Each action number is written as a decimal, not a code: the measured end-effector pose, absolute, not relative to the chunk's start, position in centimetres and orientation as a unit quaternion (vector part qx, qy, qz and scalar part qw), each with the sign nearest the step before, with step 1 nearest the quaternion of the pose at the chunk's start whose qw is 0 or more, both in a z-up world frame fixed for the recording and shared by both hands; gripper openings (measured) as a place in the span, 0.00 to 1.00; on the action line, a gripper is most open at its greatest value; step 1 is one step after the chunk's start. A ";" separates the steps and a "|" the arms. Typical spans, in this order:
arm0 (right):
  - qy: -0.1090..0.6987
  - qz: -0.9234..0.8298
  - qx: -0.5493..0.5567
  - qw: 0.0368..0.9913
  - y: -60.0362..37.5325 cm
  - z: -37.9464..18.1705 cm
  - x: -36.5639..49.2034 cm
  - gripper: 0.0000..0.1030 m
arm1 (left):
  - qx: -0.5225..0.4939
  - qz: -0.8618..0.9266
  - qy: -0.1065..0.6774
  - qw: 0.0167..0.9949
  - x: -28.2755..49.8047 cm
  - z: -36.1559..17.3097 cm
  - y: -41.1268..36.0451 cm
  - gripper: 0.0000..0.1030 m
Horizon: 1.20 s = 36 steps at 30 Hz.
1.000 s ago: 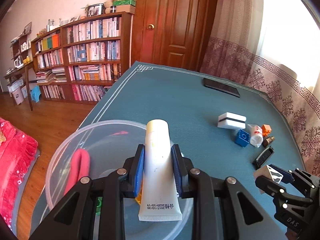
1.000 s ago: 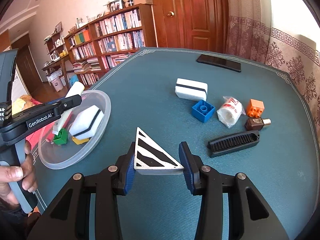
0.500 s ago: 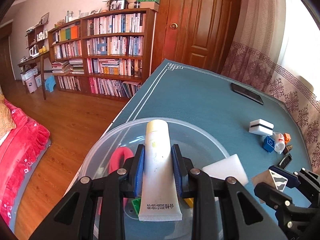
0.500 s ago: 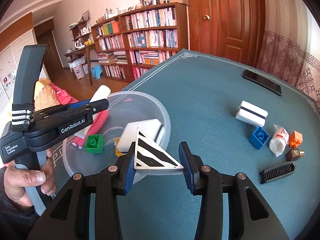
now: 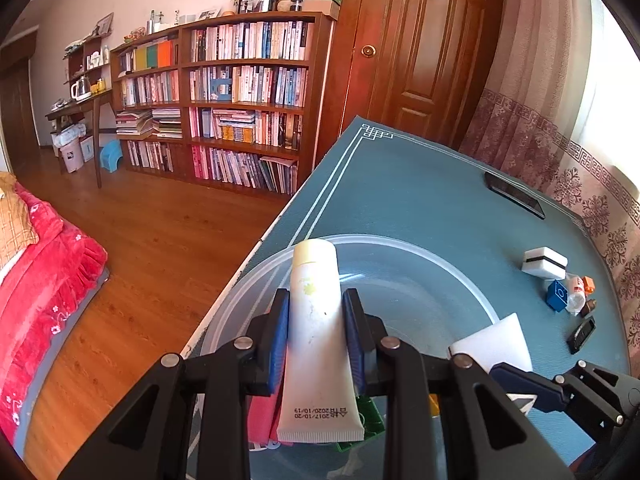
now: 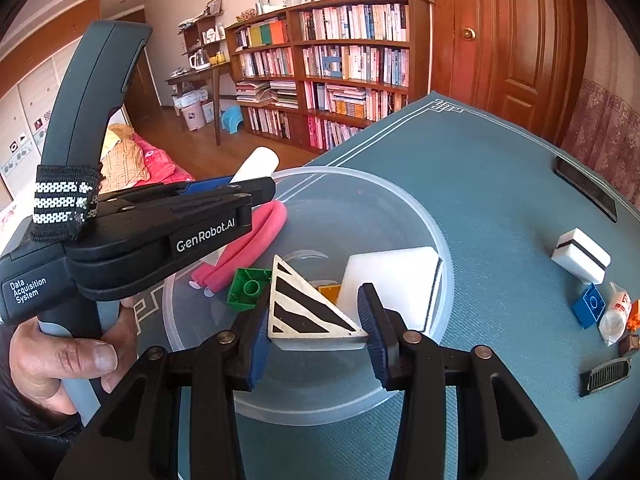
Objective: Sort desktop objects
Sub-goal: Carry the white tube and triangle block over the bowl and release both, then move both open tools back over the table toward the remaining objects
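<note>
White tube and zebra-striped triangle held over the clear plastic bowl at the counter's left edge.
Left tool is clenched on the tube, crimped end toward the camera; right tool is clenched on the triangle. Pink foam roll, green brick and white sponge lie partly hidden in the bowl.

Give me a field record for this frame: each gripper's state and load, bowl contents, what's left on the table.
left gripper: shut on white tube, over the clear bowl
right gripper: shut on striped triangle block, over the bowl
in bowl: pink foam roll, green brick, white sponge, a yellow piece, mostly hidden
on table: second sponge, blue brick, small bottle, black comb, phone
</note>
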State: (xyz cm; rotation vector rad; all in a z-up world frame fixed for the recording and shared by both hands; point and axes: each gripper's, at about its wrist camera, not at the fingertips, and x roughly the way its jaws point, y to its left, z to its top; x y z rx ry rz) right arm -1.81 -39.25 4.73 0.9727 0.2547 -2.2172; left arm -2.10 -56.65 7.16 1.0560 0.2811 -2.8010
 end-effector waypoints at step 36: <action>0.016 -0.857 0.395 0.330 -32.0 3.5 -1.5 0.65 | 0.336 -0.939 0.050 0.049 -2.1 8.9 -53.1 0.82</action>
